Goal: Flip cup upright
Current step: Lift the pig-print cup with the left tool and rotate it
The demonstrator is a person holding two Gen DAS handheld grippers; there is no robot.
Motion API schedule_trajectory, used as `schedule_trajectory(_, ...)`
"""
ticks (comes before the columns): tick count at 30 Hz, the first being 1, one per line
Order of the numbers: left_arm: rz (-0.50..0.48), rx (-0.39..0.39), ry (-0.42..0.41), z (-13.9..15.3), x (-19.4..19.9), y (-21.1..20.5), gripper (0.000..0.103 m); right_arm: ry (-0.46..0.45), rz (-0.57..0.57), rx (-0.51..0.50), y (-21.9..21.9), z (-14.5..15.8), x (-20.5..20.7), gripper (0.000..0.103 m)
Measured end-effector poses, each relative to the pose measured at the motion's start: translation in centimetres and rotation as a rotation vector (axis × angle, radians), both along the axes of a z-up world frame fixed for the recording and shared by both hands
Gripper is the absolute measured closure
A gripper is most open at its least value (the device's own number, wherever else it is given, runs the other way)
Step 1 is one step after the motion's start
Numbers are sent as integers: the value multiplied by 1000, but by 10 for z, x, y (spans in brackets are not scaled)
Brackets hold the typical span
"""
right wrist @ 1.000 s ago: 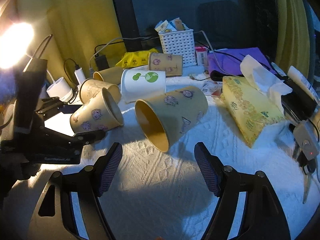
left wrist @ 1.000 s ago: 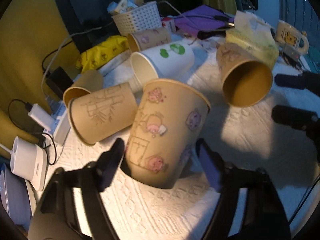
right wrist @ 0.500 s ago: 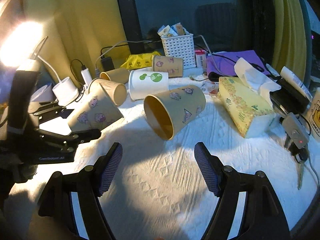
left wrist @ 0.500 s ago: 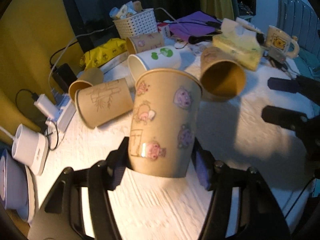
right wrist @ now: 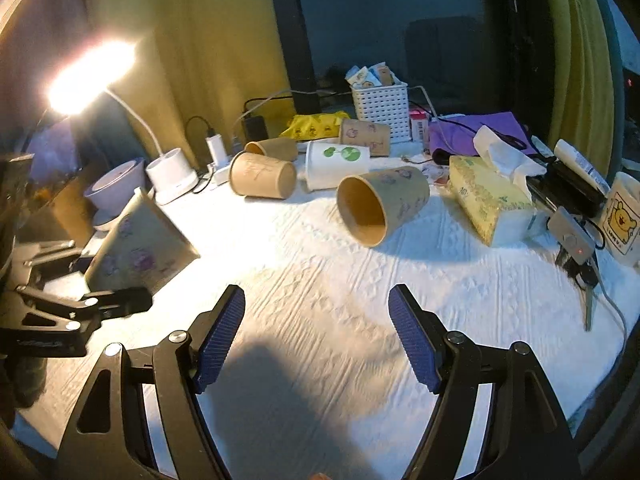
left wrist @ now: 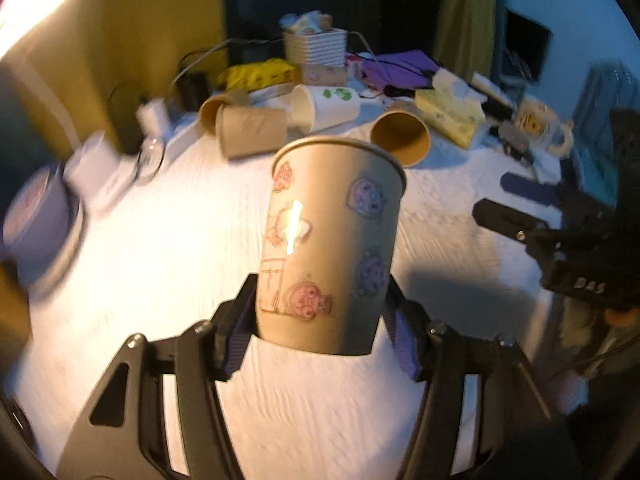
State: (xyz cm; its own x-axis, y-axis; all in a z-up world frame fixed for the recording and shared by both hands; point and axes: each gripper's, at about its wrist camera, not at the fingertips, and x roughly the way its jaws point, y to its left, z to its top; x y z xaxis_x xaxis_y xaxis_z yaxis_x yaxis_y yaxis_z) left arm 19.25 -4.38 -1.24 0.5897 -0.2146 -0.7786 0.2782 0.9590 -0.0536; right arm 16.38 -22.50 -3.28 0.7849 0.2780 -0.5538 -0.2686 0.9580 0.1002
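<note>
White textured tablecloth point(right wrist: 320, 300), lamp-lit from the far left, cluttered along the far edge: wicker basket point(right wrist: 380, 108), tissue box point(right wrist: 486, 196), mug point(right wrist: 622, 220) at the far right.

Left gripper point(left wrist: 320, 320): clamped on the sticker-printed paper cup point(left wrist: 332, 240), pads pressed against its lower wall on either side. Cup held clear of the cloth at the near left of the scene, rim uppermost, leaning noticeably in the right wrist view point(right wrist: 140, 248). Low grip near the base presumably chosen to leave the bottom free for setting down flat. Levelling of the tilt likely needed before release; thin paper wall liable to dent under excess squeeze.

Right gripper point(right wrist: 316, 336): jaws spread wide, nothing between them, hovering over bare cloth at the near centre. Aimed toward the brown cup point(right wrist: 380, 208) lying on its side, mouth facing near; probably positioned for that cup.

Other cups lying on their sides farther back: white cup point(right wrist: 336, 162), plain brown cups point(right wrist: 262, 174).
</note>
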Motion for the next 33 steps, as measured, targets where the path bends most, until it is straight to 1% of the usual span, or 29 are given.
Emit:
schedule_trajectory(1,29,-41,14,-1,-10,5,43,0,3,1,0,-1,-4,26)
schedule_trajectory(4,118,-121,37,-7,-32,20,43,10,8,8,1,-3,-11,26)
schedule_trajectory(7,216,-225,73,-15,-51,35,43,25,20,15,2,-8,-19,26)
schedule_trajectory(13,349,-322,106,-32,-80,48,43,55,66,35,7,-21,-28,26)
schedule_trajectory(18,397,-370,122,-39,-88,42,43,70,88,53,3,-28,-27,26)
schedule_trajectory(23,402,-387,143,-44,-82,34,43,75,93,57,-2,-30,-24,26)
schedule_trajectory(24,401,-380,149,-45,-81,31,43,77,93,59,-4,-31,-23,26)
schedule_trajectory(28,404,-400,183,-51,-80,30,43,90,98,59,-3,-35,-22,26)
schedule_trajectory(31,405,-406,178,-51,-80,30,43,95,110,54,1,-36,-22,26)
schedule_trajectory(33,408,-413,189,-53,-80,32,43,96,119,48,5,-36,-22,26)
